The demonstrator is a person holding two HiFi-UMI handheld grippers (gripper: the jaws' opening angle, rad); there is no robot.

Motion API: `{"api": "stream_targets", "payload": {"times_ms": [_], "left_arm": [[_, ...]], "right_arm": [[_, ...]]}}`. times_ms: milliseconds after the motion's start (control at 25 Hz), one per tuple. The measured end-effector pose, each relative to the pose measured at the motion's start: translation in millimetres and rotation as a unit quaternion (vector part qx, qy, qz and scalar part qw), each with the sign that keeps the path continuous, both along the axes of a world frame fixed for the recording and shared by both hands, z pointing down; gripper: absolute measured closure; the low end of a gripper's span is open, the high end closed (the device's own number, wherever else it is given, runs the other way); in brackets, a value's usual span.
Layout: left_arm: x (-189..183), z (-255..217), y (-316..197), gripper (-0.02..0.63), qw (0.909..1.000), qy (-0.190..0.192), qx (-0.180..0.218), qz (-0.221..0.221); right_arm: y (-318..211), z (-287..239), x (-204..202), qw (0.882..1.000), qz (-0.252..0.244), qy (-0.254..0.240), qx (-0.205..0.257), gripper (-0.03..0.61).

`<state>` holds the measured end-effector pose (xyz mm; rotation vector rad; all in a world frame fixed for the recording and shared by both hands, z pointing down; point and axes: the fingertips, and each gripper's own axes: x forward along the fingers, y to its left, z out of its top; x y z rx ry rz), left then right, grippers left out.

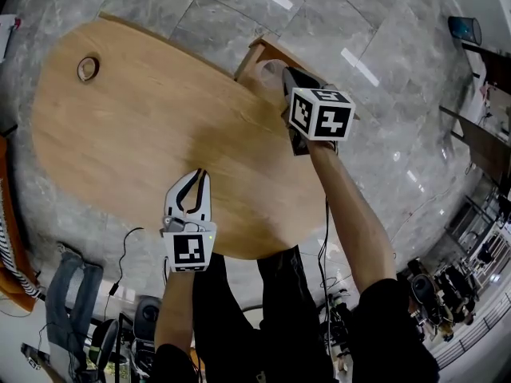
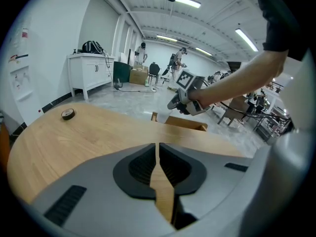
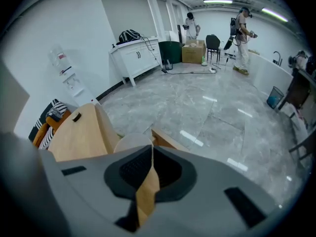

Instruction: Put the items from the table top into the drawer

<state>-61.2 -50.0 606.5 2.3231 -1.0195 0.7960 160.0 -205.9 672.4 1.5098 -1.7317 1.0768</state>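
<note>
A dark roll of tape (image 1: 88, 68) lies alone at the far left of the oval wooden table (image 1: 144, 134); the left gripper view also shows the roll (image 2: 67, 114). A wooden drawer (image 1: 254, 57) stands open at the table's far edge, with a pale round object (image 1: 270, 72) inside it. My right gripper (image 1: 288, 76) hangs over the drawer, shut and holding nothing; in its own view the right gripper (image 3: 151, 149) points at the pale round object (image 3: 129, 143). My left gripper (image 1: 200, 175) is low over the table's near edge, shut and empty.
Grey tiled floor (image 1: 375, 22) surrounds the table. A striped cloth on an orange seat (image 1: 8, 254) is at the left. Cables and gear lie on the floor by the person's legs (image 1: 120, 325). White cabinets (image 3: 136, 56) and other people stand far off.
</note>
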Motion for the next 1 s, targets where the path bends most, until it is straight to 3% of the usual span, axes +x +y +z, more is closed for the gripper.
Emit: {"api": "stream_targets", "payload": {"times_ms": [360, 800, 1000], "left_arm": [[-1.1, 0.1, 0.5, 0.58, 1.0, 0.005, -0.003, 0.001], [0.1, 3.0, 14.7, 0.58, 0.9999, 0.0, -0.011, 0.004], [-2.3, 9.4, 7.6, 0.58, 0.9997, 0.006, -0.019, 0.012]], "right_arm": [[-10.1, 38.8, -1.5, 0.996, -0.06, 0.041, -0.054, 0.557], [-0.8, 58.2, 8.7, 0.997, -0.048, -0.009, -0.06, 0.557], [-5.9, 72.3, 1.5, 0.995, -0.062, 0.009, -0.072, 0.555]]}}
